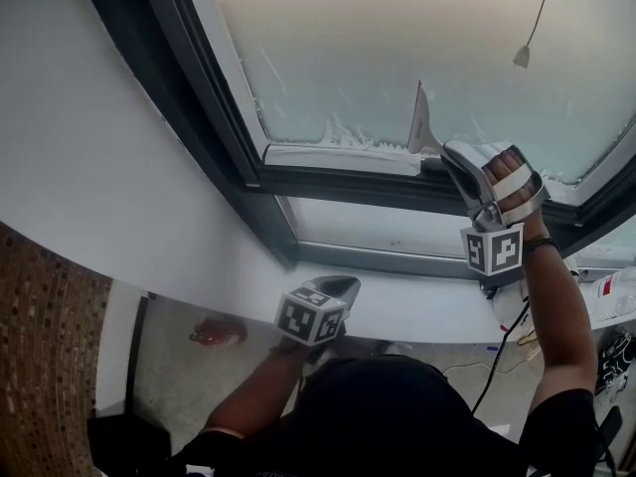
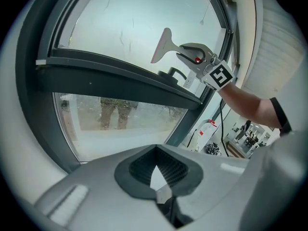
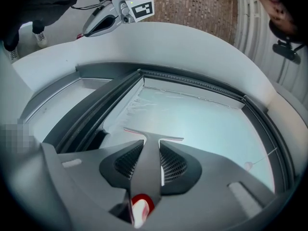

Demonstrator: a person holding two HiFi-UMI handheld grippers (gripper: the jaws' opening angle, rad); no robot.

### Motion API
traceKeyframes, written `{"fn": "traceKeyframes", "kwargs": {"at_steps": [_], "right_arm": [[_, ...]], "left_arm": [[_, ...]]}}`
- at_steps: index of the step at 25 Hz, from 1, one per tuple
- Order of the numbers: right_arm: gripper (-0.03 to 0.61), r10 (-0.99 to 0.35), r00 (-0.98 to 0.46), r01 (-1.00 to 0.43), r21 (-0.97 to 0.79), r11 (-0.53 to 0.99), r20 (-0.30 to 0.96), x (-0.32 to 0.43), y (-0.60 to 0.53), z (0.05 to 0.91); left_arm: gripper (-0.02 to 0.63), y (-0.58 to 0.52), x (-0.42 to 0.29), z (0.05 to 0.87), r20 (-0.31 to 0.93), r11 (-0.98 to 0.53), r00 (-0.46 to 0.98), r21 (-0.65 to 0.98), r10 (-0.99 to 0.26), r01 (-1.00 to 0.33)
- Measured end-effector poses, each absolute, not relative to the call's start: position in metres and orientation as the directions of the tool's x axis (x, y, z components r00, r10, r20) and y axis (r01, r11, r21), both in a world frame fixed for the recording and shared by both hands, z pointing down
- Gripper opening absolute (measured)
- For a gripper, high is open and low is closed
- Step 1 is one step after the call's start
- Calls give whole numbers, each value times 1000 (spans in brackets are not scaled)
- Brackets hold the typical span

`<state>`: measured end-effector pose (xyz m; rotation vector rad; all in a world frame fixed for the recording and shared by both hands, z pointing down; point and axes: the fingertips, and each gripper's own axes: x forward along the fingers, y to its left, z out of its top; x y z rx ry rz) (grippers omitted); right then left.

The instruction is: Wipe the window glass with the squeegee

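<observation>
The squeegee [image 1: 419, 117] stands with its blade against the lower edge of the frosted upper window glass [image 1: 397, 38], where streaks of foam remain. My right gripper [image 1: 452, 157] is shut on the squeegee's handle [image 3: 147, 162], and the blade [image 3: 153, 134] shows just ahead of the jaws. From the left gripper view the squeegee [image 2: 163, 44] and right gripper [image 2: 185, 52] appear up at the pane. My left gripper [image 1: 333, 291] hangs low by the white sill, shut with nothing in it [image 2: 156, 177]. It shows far off in the right gripper view [image 3: 91, 28].
A dark window frame [image 1: 328, 182] with a handle [image 2: 175, 73] divides the upper pane from a lower pane [image 1: 378, 227]. A blind cord pull [image 1: 522, 58] hangs at the right. A spray bottle [image 1: 611, 291] lies on the sill. A brick wall [image 1: 40, 336] stands at the left.
</observation>
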<state>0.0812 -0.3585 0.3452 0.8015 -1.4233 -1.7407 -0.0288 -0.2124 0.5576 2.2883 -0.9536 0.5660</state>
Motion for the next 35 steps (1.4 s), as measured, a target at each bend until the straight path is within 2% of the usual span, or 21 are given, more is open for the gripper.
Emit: {"fn": "traceKeyframes", "kwargs": {"at_steps": [18, 35], "right_arm": [[126, -884, -466, 137, 985, -103, -27, 155, -351, 335], [126, -877, -479, 81, 993, -88, -38, 155, -331, 320]], "left_arm": [[0, -207, 13, 558, 576, -607, 675, 351, -461, -713], [0, -201, 16, 556, 569, -610, 679, 350, -465, -711]]}}
